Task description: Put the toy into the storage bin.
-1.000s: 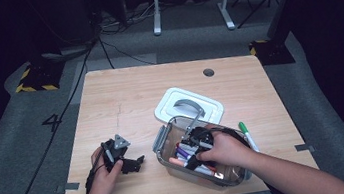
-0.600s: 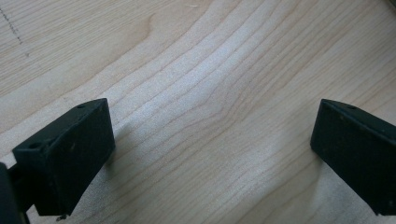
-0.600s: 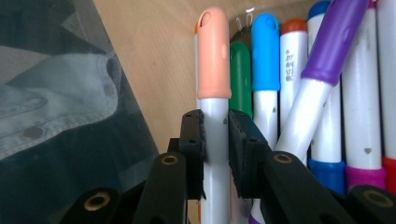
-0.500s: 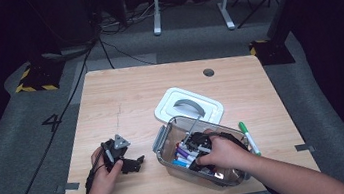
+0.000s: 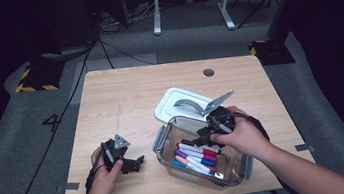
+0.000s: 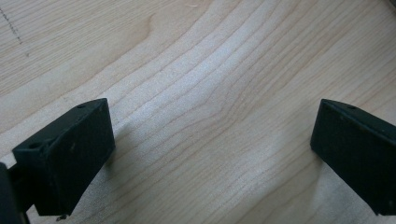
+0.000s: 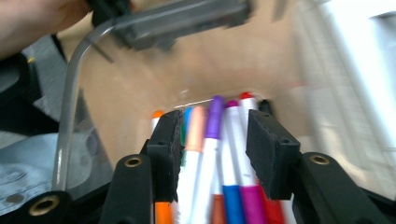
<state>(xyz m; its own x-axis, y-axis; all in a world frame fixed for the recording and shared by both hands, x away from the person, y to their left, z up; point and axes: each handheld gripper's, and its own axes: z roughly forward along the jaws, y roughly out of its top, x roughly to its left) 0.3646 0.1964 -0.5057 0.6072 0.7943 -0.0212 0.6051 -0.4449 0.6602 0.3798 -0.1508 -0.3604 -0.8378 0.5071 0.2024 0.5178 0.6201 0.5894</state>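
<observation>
The clear box (image 5: 165, 139) holds a row of markers (image 5: 195, 157). Right gripper (image 5: 204, 138) hangs over them, jaws just opening, gripping nothing. Left gripper (image 5: 136, 163) rests left of the box, jaws apart, empty.

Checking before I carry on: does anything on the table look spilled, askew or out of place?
Nothing stands out. The markers lie together inside the clear container, none spilled. Its white lid lies flat on the table just behind it. The container sits at an angle to the table edge, but upright.
</observation>
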